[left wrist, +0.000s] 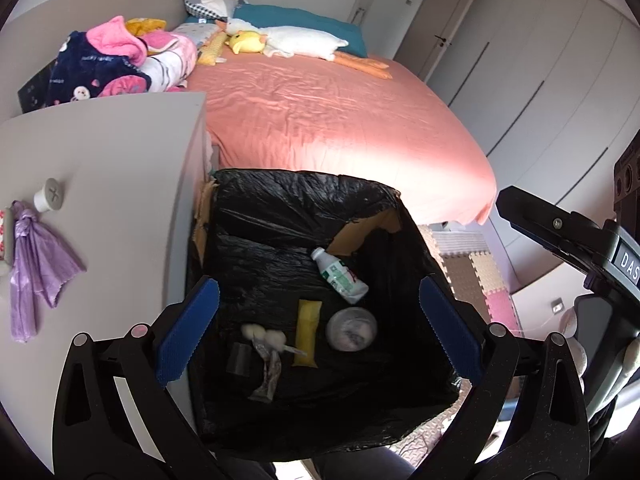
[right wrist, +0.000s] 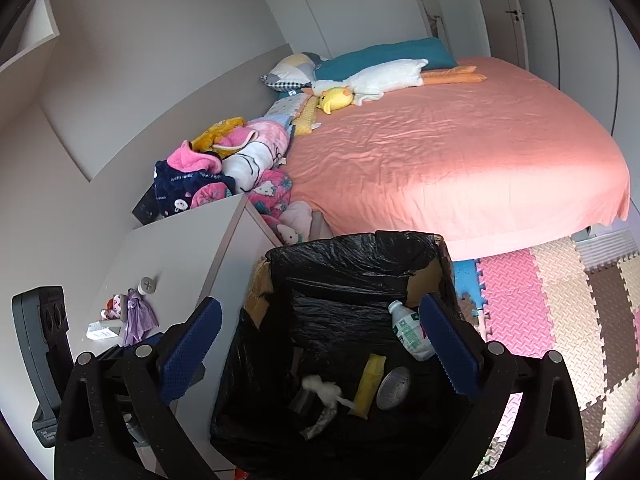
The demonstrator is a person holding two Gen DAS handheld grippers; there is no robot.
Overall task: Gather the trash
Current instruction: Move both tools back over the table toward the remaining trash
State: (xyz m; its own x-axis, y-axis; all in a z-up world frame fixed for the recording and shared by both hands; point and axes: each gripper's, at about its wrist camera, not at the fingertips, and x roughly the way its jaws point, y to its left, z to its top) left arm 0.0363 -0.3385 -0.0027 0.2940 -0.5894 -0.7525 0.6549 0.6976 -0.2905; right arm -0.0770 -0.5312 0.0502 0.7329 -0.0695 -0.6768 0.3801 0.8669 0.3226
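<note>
Trash box [left wrist: 248,196], cardboard lined with a black bag, sits lower centre in both views, beside the white cabinet [left wrist: 100,152] and at the foot of the bed [left wrist: 320,120]. Contents on the bag floor: plastic bottle [left wrist: 340,276], yellow packet [left wrist: 307,332], round lid or cup [left wrist: 351,329], cotton wad [left wrist: 262,334], crumpled wrapper [left wrist: 269,376].

Left gripper [left wrist: 316,332]: jaws spread wide, nothing between them, hovering above the box. Right gripper [right wrist: 320,352]: likewise spread and empty, above the same box.

Judgement: several items already binned. Possibly left: small items at the cabinet's edge, lower left of the right view, namely a purple cloth [right wrist: 138,316] and a small packet [right wrist: 102,330]; whether these count as trash I cannot tell.
</note>
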